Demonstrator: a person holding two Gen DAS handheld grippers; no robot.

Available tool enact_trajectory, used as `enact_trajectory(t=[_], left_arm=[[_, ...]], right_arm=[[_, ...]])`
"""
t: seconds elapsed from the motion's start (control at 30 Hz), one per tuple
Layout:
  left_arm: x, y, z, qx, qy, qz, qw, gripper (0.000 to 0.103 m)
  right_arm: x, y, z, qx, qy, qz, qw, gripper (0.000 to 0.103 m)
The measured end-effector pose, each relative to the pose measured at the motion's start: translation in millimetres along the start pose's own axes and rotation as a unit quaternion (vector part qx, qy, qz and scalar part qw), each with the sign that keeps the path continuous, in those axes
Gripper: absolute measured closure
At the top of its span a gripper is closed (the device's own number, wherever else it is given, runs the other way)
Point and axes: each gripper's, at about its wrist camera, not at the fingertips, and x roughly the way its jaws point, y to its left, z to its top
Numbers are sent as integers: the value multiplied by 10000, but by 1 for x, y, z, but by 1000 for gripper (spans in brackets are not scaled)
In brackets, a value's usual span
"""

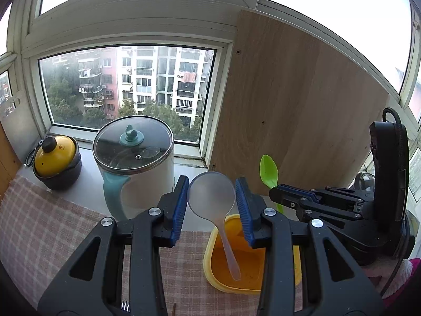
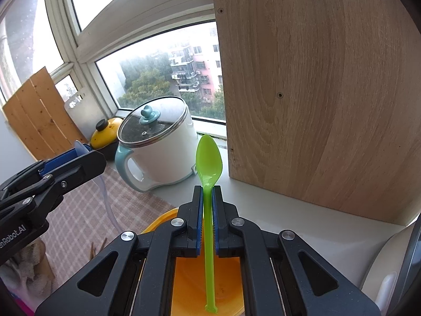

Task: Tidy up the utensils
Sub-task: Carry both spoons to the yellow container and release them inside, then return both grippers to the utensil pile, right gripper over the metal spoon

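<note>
Two spoons hang above one orange plastic container [image 1: 236, 263]: left tool [image 1: 211, 205] clamps the translucent round-bowled spoon [image 1: 211, 197], right tool [image 2: 208, 210] pinches the green plastic spoon [image 2: 208, 158].

Between the fingers of the left gripper [image 1: 211, 200] stands a ladle [image 1: 211, 197], bowl up, its handle slanting down into the container [image 1: 231, 284] just below and before the gripper. To its right, the right gripper [image 2: 208, 205] clamps a spoon [image 2: 209, 158] upright over the same container. Ahead and left of the left gripper sits the electric pot [image 1: 134, 163], with a small lidded pot [image 1: 56, 163] further left. A wooden board [image 1: 289, 105] stands ahead on the right.
</note>
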Motion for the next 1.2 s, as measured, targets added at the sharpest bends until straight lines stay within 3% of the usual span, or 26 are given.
enact_trajectory(t=[0.33,0.47,0.57,1.0,1.13,1.2], left_arm=[[9,-3,-12,96,280,-99,9995,66],[6,-4,-13,80,292,-132,9995,66],[1,-4,-15,85,278,-153,9995,57],[-39,16,-31,109,116,11,9999,57],[-59,38,-42,46,82,124,9999,57],[-68,49,-47,54,96,191,9998,57]], right_arm=[[6,-7,-12,141,148,20,9998,98],[4,-8,-15,206,185,-26,9996,98],[0,-8,-18,221,197,-54,9995,98],[-30,6,-39,205,74,43,9998,98],[-41,19,-48,112,35,167,9998,85],[-46,28,-52,45,8,221,9997,84]])
